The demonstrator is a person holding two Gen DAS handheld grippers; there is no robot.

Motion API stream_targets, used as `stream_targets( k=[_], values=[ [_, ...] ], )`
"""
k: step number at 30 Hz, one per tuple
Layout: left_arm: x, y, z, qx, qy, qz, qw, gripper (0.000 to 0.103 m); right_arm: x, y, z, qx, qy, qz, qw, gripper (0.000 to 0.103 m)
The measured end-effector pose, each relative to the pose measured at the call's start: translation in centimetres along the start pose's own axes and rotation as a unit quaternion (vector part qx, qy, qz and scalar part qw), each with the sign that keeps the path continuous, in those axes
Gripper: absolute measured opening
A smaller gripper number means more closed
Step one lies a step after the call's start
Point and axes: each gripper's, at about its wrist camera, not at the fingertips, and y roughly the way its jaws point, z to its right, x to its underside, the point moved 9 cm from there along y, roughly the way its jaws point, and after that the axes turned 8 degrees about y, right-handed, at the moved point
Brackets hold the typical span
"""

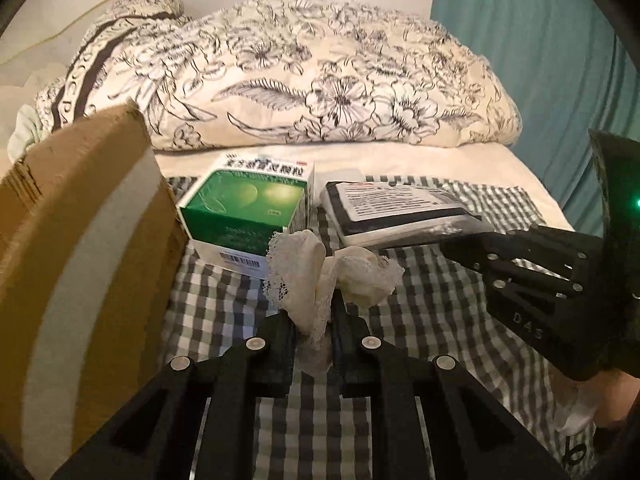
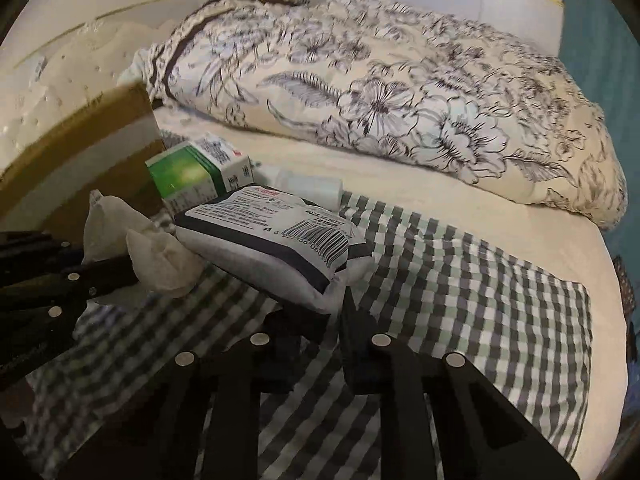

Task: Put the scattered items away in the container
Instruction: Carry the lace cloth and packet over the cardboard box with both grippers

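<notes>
On the bed, the cardboard box stood just left of both grippers. The right gripper clenched the white packet; the left gripper clenched the lace cloth. Both seemed mid-pickup; next, carrying them over the box.

One brown cardboard box with a pale tape stripe stands at the left. One green-and-white carton of printed card bears a barcode. One flat soft white packet with black bands has printed text and a barcode. One crumpled white lace-edged cloth is present. One small white plastic bottle lies on its side in the right wrist view. One checked cloth of green, grey and white squares covers the bed. One cream quilt with black floral print lies bundled behind. Two black two-finger grippers show: the left gripper and the right gripper.
</notes>
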Motion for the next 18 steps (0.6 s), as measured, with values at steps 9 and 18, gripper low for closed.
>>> stream_targets(
  k=[9, 18],
  values=[
    [-1.3, -4.8, -0.9, -0.018, -0.011, 0.03, 0.9993, 0.015, -1.7, -5.3, -0.4, -0.003, 0.03, 0.04, 0.999, 0.016],
    [-2.9, -10.5, -2.1, -0.042, -0.018, 0.07, 0.9965, 0.015, -3.6, -11.7, -1.6, -0.003, 0.047, 0.087, 0.995, 0.016]
  ],
)
